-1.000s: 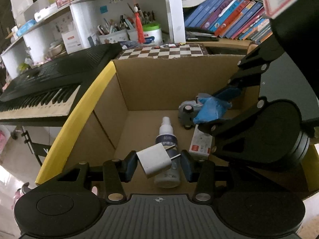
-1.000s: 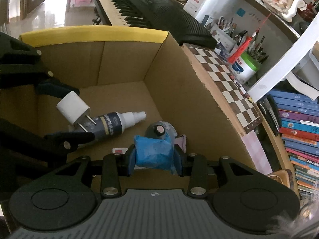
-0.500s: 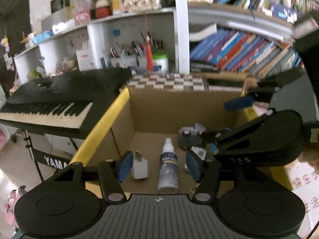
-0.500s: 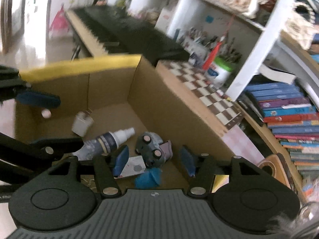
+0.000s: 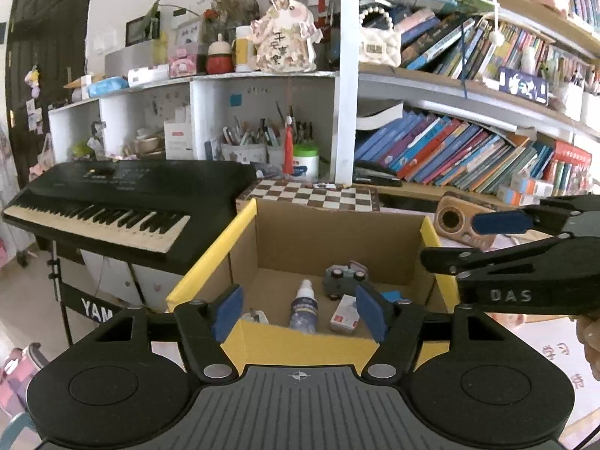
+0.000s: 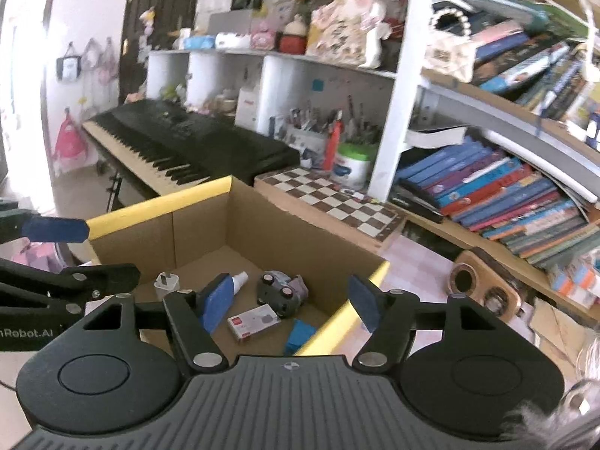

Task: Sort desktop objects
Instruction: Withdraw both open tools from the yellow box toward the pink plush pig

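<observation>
Lying in the cardboard box (image 5: 210,262) — charger (image 6: 167,284) and blue block (image 6: 300,333) — below both grippers' empty, opening jaws.

White letters "YAM", cut off by the left gripper (image 5: 302,313), stand on the keyboard stand (image 5: 90,305). "DAS" is embossed on the right gripper (image 5: 465,238). In the right wrist view, the left gripper's body (image 6: 26,333) reads "nRobot.AI", its start cut off. Labels on the bottle (image 5: 304,307), small box (image 6: 255,321) and books (image 5: 450,153) are too small to read.
</observation>
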A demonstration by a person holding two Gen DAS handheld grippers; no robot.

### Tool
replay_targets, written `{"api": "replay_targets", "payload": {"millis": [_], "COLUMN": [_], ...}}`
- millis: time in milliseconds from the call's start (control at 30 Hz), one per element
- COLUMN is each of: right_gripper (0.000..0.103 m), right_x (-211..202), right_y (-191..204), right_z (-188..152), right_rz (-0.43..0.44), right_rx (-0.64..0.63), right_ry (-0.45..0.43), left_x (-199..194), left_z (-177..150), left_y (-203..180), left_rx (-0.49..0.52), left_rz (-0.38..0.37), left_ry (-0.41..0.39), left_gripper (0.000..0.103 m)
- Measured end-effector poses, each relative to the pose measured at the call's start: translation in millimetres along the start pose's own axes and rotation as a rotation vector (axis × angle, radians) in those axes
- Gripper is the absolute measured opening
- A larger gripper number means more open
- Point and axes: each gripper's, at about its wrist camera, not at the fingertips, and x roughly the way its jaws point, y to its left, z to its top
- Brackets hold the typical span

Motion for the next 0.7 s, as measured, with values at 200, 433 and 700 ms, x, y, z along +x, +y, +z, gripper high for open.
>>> {"api": "replay_targets", "payload": {"millis": [200,433,700], "right_gripper": [0.068,0.068,0.068], "right_x": [-36.5,-74.8,-111.2], "right_y": [4.0,15.4,40.3], "right_z": [-12.3,-37.1,-64.1], "right_rz": [-0.069,-0.135,-0.167], "right_rx": [0.056,0.129,0.162], "right_ry": [-0.037,-0.031,-0.006], "left_x": [-26.0,-56.6,-85.2], "left_z": [-12.8,-30.8,-52.2], "left_y": [6.6,13.7,20.7], "left_rx": [-0.026,-0.044,-0.048], "left_rz": [0.006,-0.017,-0.041], "left_ry": [-0.016,-0.013,0.005], "left_gripper": [0.084,0.084,0.084]}}
